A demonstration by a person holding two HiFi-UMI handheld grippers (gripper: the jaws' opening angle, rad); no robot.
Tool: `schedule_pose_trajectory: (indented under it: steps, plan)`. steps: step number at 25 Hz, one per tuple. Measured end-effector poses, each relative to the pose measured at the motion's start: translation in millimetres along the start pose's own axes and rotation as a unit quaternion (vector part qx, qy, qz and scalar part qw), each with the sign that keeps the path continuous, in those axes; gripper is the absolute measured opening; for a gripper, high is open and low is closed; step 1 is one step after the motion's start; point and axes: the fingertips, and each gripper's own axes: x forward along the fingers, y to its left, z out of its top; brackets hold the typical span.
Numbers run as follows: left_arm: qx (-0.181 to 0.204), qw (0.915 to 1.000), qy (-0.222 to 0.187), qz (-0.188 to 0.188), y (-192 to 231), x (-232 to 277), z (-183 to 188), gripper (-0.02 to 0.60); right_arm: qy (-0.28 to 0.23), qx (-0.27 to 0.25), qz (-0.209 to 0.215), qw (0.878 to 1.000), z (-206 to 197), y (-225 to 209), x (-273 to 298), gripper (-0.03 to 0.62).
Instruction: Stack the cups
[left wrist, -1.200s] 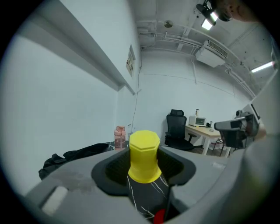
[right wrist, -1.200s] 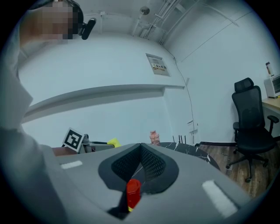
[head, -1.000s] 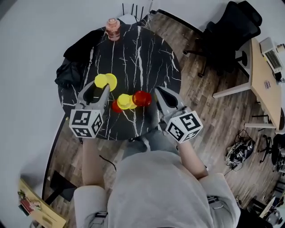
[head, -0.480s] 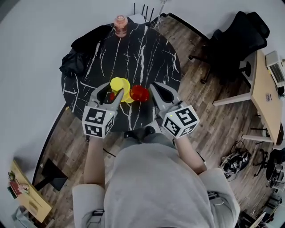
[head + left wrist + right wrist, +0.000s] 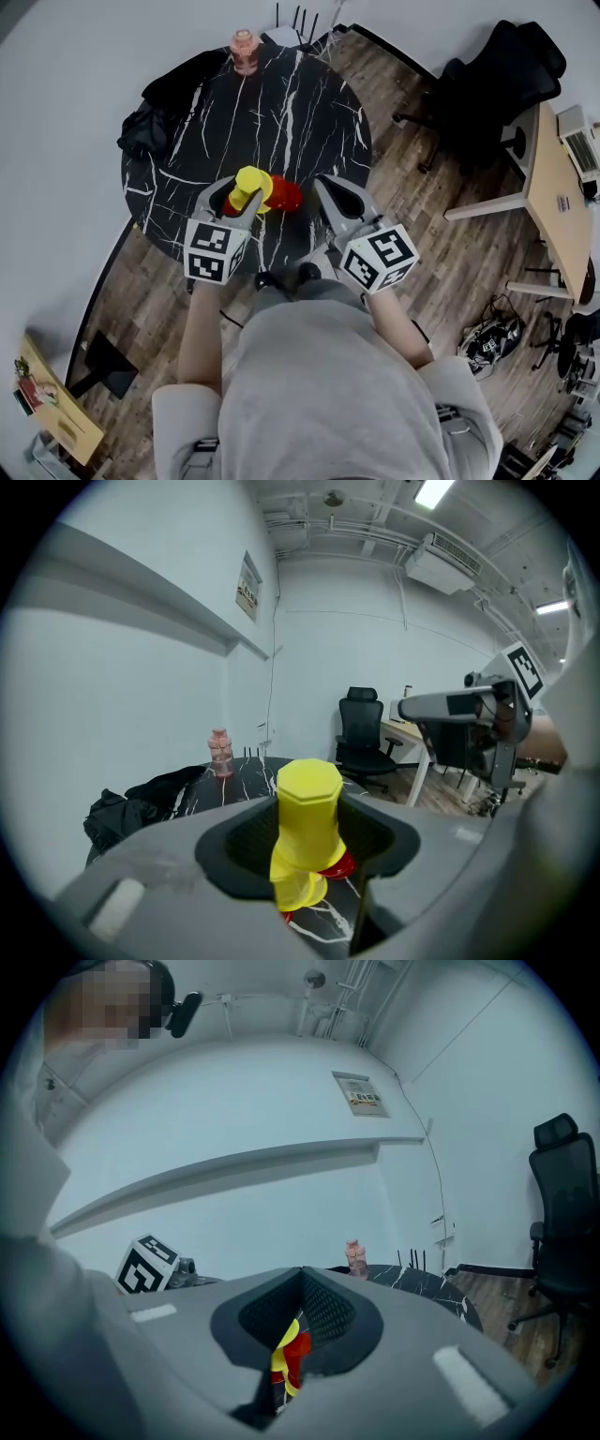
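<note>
My left gripper (image 5: 234, 195) is shut on an upside-down yellow cup (image 5: 249, 181), which fills the space between its jaws (image 5: 307, 822). Just under the held cup a second yellow cup (image 5: 298, 889) sits on the black marble table (image 5: 281, 103), with a red cup (image 5: 284, 194) right beside it. A sliver of another red cup (image 5: 229, 208) shows by the left fingers. My right gripper (image 5: 325, 186) hangs shut and empty just right of the red cup. Through its closed jaws (image 5: 298, 1283) only a strip of yellow and red cups (image 5: 289, 1361) shows.
A pink bottle (image 5: 245, 47) stands at the table's far edge, and a black cloth (image 5: 164, 98) is draped over the far left. A black office chair (image 5: 497, 80) and a wooden desk (image 5: 553, 169) stand to the right on the wood floor.
The left gripper has carried the yellow cup to the right, from apart on the left to over the yellow and red cups. The right gripper has stayed shut beside them.
</note>
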Motion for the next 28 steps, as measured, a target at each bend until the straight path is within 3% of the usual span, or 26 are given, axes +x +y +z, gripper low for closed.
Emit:
schedule_pose_trajectory:
  steps: [20,28]
  plan:
    - [0.015,0.9999,0.003,-0.003,-5.0,7.5,-2.9,0.233,-0.003,0.012,-0.017,1.000,-3.0,-11.9,-17.2,-0.001]
    - [0.012,0.9998,-0.013,0.000,-4.5,2.0,6.4,0.281,-0.009,0.012,-0.016,1.000,3.1,-13.2,-19.0,0.000]
